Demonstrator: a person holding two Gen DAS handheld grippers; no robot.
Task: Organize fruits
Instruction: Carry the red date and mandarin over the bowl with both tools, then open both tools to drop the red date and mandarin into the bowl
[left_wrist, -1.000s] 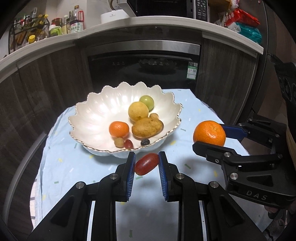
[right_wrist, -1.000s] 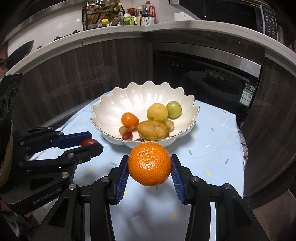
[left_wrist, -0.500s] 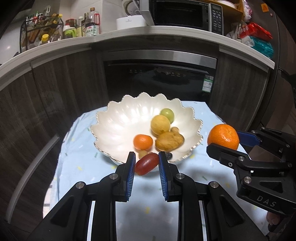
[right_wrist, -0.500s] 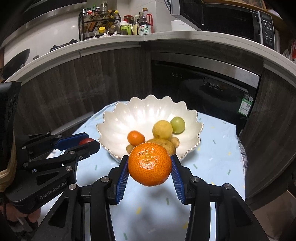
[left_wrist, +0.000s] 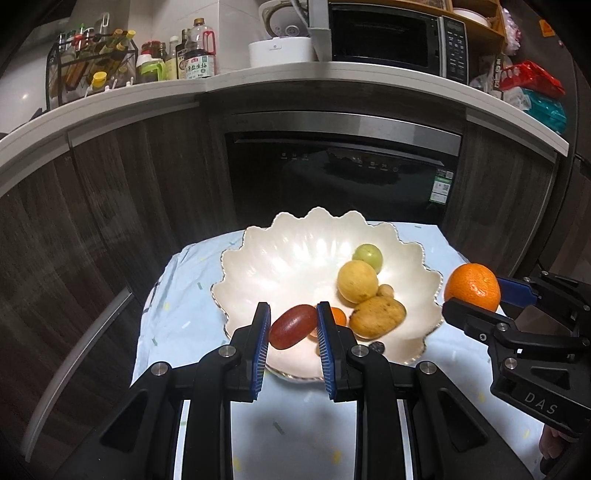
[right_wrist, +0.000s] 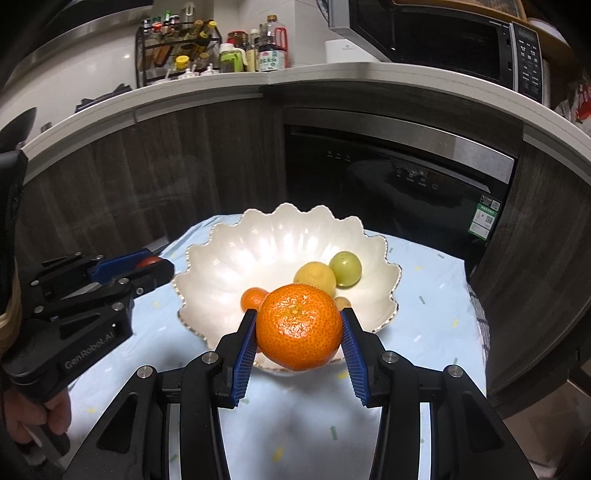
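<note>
A white scalloped bowl (left_wrist: 280, 258) (right_wrist: 229, 266) stands on the pale blue cloth. It holds a green fruit (left_wrist: 367, 256), a yellow fruit (left_wrist: 357, 281), a brown fruit (left_wrist: 376, 316), a small orange (right_wrist: 253, 298) and smaller pieces. My left gripper (left_wrist: 291, 326) is shut on a red oval fruit (left_wrist: 293, 325), held above the bowl's near rim. My right gripper (right_wrist: 298, 326) is shut on a large orange (right_wrist: 298, 326), held above the bowl's near rim; from the left wrist view the orange (left_wrist: 472, 286) is by the bowl's right edge.
The small table with the blue cloth (left_wrist: 192, 317) stands before dark wood cabinets and a black built-in appliance (left_wrist: 340, 173). A counter above carries bottles (left_wrist: 195, 59), a rack and a microwave (left_wrist: 388, 37). A dark small fruit (left_wrist: 376, 346) lies at the bowl's near right rim.
Both grippers have risen and moved forward toward the bowl with their fruits still held. The bowl now sits lower and closer under the fingers in both views.
</note>
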